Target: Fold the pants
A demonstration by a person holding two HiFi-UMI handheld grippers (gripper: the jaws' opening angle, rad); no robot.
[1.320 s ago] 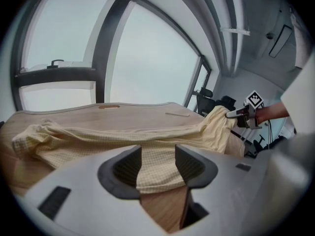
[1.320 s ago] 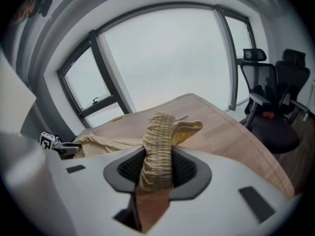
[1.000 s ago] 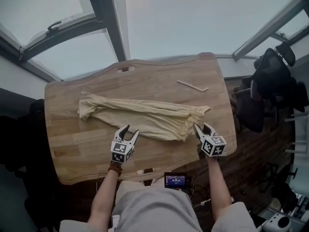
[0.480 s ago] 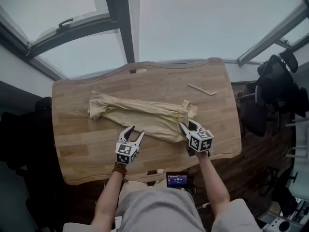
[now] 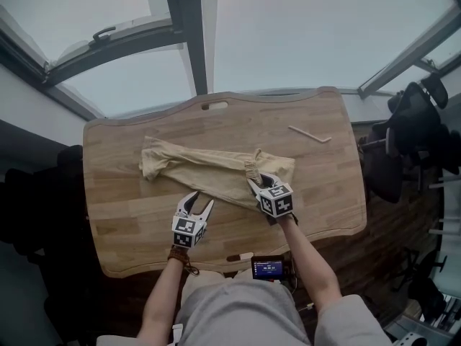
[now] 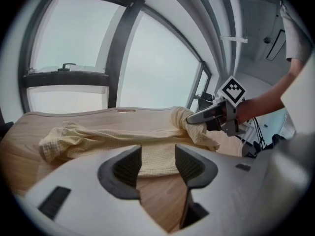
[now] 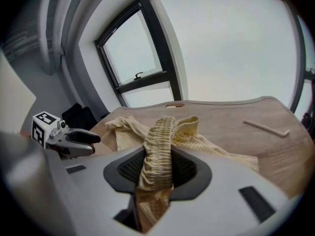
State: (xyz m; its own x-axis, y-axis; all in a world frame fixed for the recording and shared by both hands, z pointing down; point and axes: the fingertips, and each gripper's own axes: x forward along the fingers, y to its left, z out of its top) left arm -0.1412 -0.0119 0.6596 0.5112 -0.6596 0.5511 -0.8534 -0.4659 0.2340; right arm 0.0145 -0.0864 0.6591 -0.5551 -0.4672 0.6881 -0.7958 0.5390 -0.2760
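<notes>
I'm watching the head view looking steeply down from high above the surface [image 5: 115,193]. Both gripper views are sitting low and close, facing the windows [image 6: 69,48]; all three are sharing the pants [image 5: 209,171].

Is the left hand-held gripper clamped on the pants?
No, the left hand-held gripper has its jaws apart with nothing between the pads; the pants lie beyond them on the table.

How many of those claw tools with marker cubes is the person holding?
2. The left gripper is open, just short of the pants; the right gripper is clamped on their waistband.
</notes>
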